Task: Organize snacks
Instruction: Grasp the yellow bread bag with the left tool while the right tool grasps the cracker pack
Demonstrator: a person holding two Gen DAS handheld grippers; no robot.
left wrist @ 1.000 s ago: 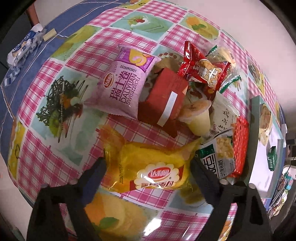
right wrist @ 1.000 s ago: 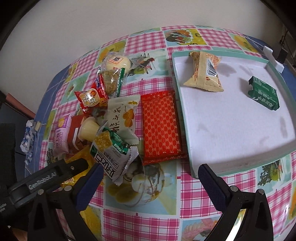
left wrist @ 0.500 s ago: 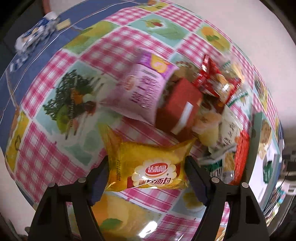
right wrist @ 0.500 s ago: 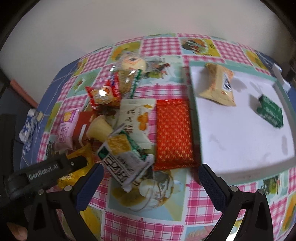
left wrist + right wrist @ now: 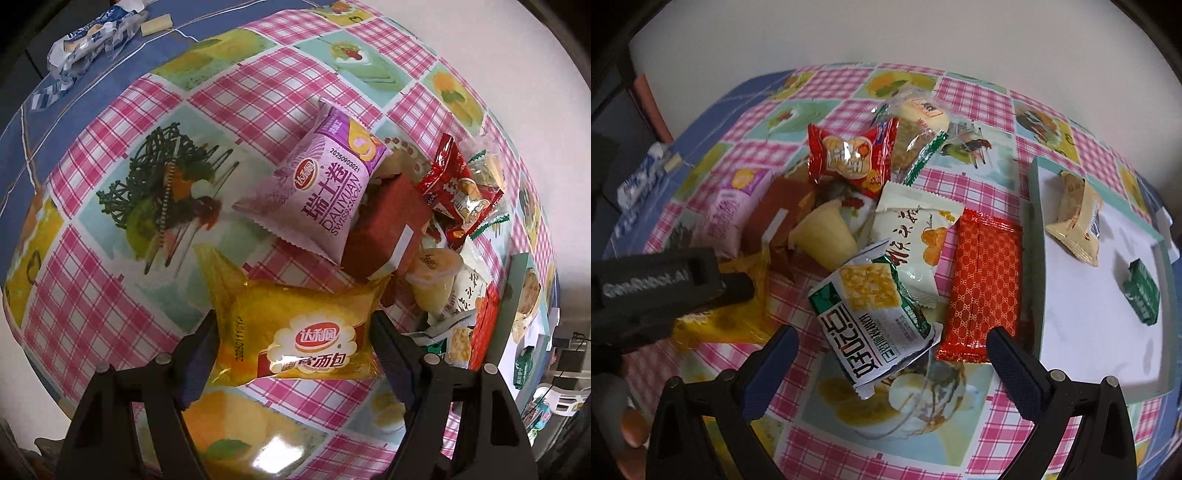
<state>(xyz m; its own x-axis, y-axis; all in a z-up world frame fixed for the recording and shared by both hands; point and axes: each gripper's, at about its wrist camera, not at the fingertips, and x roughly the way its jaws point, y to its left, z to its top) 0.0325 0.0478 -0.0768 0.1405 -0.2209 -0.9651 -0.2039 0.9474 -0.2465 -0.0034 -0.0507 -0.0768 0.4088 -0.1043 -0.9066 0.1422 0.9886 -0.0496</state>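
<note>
A glossy yellow bread packet (image 5: 295, 328) was pinched by its two ends, its front facing up. Behind it a lilac Swiss-roll pouch (image 5: 321, 188) leaned on a dark red box (image 5: 384, 229). A jelly cup (image 5: 823, 236) lay tipped beside a green-and-white cracker pack (image 5: 875, 321), and a red patterned bar (image 5: 982, 284) lay flat along the tray (image 5: 1038, 258) edge.
</note>
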